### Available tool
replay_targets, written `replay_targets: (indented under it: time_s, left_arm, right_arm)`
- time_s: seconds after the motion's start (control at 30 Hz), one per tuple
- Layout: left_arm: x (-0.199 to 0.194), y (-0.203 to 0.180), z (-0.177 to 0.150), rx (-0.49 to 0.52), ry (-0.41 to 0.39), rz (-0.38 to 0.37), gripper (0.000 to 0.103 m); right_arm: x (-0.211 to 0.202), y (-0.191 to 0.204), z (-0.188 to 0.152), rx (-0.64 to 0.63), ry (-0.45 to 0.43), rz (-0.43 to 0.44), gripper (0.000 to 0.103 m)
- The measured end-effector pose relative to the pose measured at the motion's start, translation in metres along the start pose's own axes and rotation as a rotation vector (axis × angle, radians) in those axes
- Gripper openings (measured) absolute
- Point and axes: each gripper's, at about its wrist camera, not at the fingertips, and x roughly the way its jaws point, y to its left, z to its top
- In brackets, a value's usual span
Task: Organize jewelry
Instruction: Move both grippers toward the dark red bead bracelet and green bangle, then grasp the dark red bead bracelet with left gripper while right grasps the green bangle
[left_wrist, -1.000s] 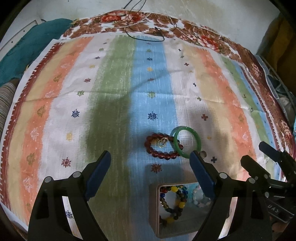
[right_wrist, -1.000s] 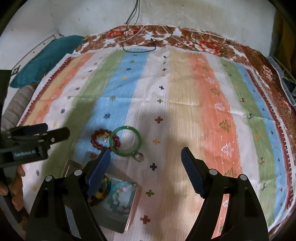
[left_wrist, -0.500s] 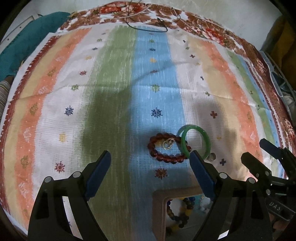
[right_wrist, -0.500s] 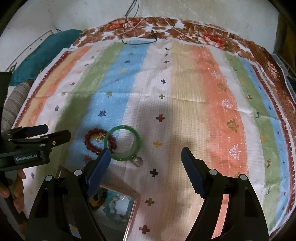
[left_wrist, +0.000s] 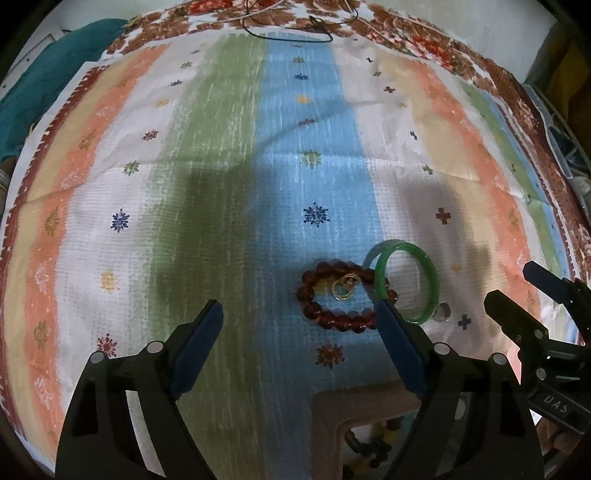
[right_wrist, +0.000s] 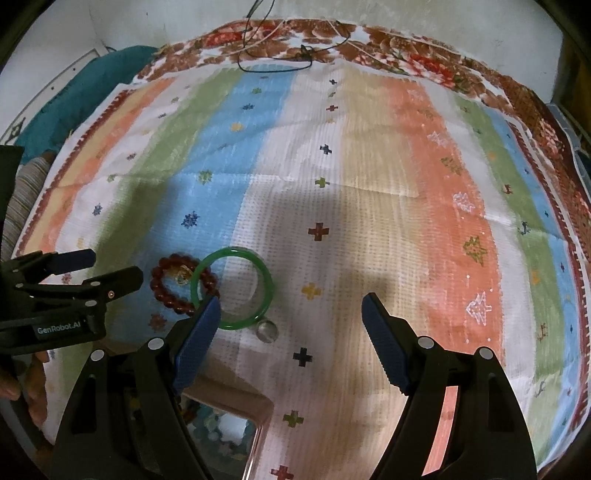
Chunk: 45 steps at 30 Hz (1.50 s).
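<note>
Beyond the green bangle (right_wrist: 233, 288), striped cloth (right_wrist: 369, 166) lies bare to its edges.

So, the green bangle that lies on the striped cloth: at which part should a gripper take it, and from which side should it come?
Probably the far right arc of the green bangle, from above, one finger inside the ring and one outside. It lies flat, so only its band gives a hold. Its left arc overlaps the red bead bracelet, and a small clear bead sits by the near edge.
</note>
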Motion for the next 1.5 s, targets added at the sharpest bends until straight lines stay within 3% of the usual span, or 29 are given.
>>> replay_targets:
  time_s: [0.6, 0.7, 0.93, 1.3, 1.37, 1.5]
  left_arm:
    - [0.026, 0.003, 0.008, 0.021, 0.059, 0.004, 0.070]
    - [0.031, 0.002, 0.009, 0.030, 0.069, 0.010, 0.069]
    - [0.042, 0.000, 0.012, 0.051, 0.087, 0.028, 0.064]
    - [0.056, -0.007, 0.011, 0.095, 0.105, 0.073, 0.054]
    - [0.056, -0.005, 0.011, 0.093, 0.104, 0.083, 0.048]
    - [0.059, -0.001, 0.012, 0.074, 0.101, 0.093, 0.028]
  right_arm:
    - [0.032, 0.005, 0.011, -0.012, 0.043, 0.021, 0.078]
    - [0.035, 0.007, 0.012, -0.023, 0.052, 0.018, 0.071]
    - [0.049, 0.011, 0.016, -0.048, 0.081, 0.003, 0.069]
    - [0.072, 0.013, 0.011, -0.075, 0.136, -0.017, 0.047]
    - [0.073, 0.013, 0.011, -0.079, 0.136, -0.031, 0.041]
    - [0.073, 0.011, 0.009, -0.076, 0.135, -0.031, 0.030]
